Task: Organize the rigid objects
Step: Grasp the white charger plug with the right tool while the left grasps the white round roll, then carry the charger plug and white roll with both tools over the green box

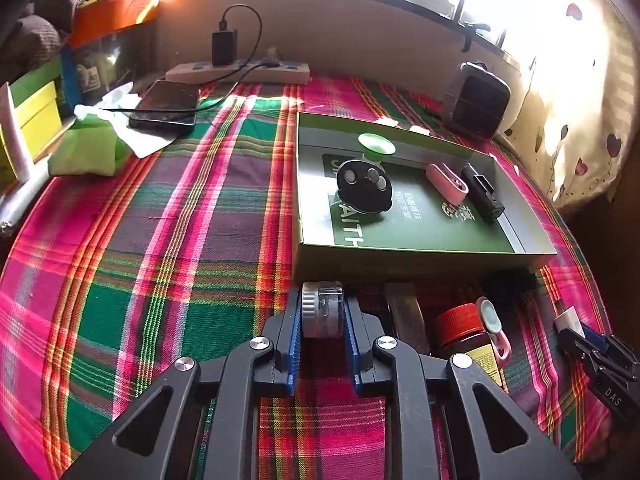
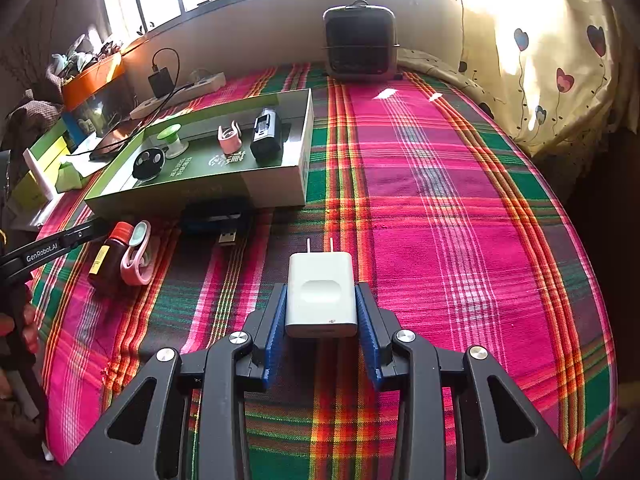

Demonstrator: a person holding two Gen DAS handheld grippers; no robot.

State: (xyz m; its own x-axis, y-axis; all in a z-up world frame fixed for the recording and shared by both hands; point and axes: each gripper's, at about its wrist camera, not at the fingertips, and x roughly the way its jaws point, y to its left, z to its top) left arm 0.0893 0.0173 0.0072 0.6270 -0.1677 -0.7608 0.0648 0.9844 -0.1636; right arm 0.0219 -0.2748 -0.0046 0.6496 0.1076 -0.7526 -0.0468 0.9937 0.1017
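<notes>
My left gripper (image 1: pixel 322 312) is shut on a small clear jar with a ribbed grey lid (image 1: pixel 322 310), held just in front of the green box (image 1: pixel 420 258). The box holds a black round piece (image 1: pixel 362 186), a green suction cup (image 1: pixel 376 145), a pink clip (image 1: pixel 446 178) and a black device (image 1: pixel 482 190). My right gripper (image 2: pixel 321 300) is shut on a white plug adapter (image 2: pixel 321 294), right of the box (image 2: pixel 208 184). A red-capped brown bottle (image 2: pixel 110 254) and a pink clip (image 2: pixel 138 254) lie in front of the box.
A black USB gadget (image 2: pixel 218 220) lies by the box front. A phone (image 1: pixel 166 106), tissues (image 1: pixel 120 120), a power strip (image 1: pixel 240 72) and a small black heater (image 2: pixel 360 42) stand at the back. Coloured boxes (image 1: pixel 32 112) line the left side. Plaid cloth (image 2: pixel 440 200) covers the surface.
</notes>
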